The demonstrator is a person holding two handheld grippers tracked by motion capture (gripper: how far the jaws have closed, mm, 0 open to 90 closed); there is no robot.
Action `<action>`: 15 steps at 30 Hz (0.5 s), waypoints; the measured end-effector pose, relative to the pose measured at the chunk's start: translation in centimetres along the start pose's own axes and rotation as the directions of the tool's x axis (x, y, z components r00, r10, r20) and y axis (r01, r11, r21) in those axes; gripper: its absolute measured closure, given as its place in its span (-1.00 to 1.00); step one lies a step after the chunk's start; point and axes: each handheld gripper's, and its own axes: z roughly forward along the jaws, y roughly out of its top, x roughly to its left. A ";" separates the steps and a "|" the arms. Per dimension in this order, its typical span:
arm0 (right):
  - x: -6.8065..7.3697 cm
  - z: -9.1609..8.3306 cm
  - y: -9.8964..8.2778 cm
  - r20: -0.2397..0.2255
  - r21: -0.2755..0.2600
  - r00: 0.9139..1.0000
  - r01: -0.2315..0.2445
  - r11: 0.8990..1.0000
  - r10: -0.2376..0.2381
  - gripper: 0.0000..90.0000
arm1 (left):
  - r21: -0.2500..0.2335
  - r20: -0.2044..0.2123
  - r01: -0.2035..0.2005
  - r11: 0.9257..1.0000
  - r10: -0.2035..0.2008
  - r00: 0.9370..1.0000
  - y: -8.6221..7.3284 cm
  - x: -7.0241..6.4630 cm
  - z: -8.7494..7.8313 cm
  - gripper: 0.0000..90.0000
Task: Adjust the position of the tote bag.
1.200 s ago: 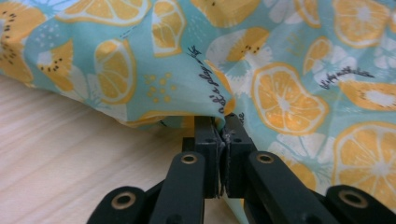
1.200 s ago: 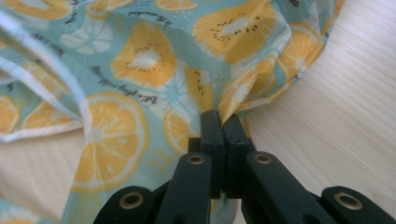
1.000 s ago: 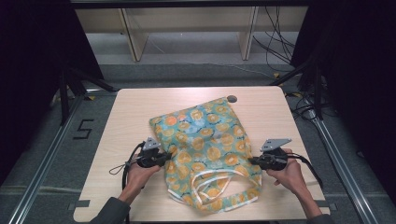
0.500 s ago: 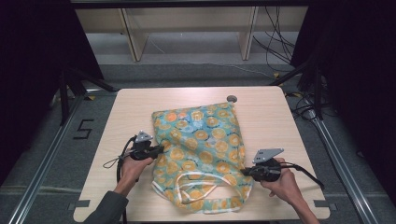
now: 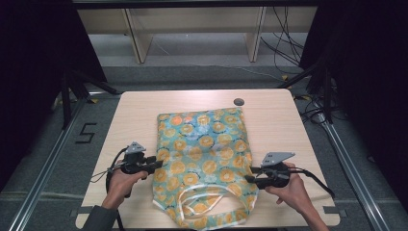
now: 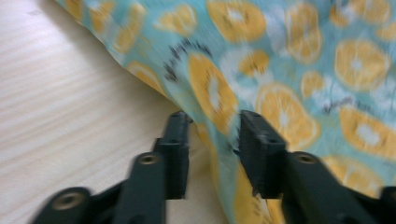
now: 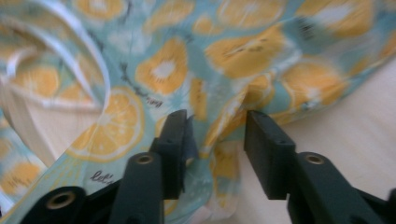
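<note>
Both grippers have just been opening their jaws. The left gripper [image 6: 210, 140] now stands spread, with the bag's side edge lying loose in the gap and neither pad pressing it. The right gripper [image 7: 215, 144] is spread too, a rumpled fold of cloth between its jaws but not pinched. In the high view the left gripper [image 5: 155, 165] sits at the bag's left edge and the right gripper [image 5: 251, 179] at its right edge. Half a second ago both were clamped on those edges, so the cloth has been let go. The orange-print bag [image 5: 204, 149] now lies flat on the table [image 5: 130, 110], handles [image 5: 211, 204] toward the person, body reaching the far side. Judging from this, the pull-and-spread step is finished and the bag rests where it was laid.
</note>
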 end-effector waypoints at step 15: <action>-5.8 4.4 4.1 0.110 -0.011 0.981 -0.157 0.988 0.157 -0.21 | 0.073 0.027 0.060 0.995 -0.062 0.998 2.8 0.9 4.5 0.13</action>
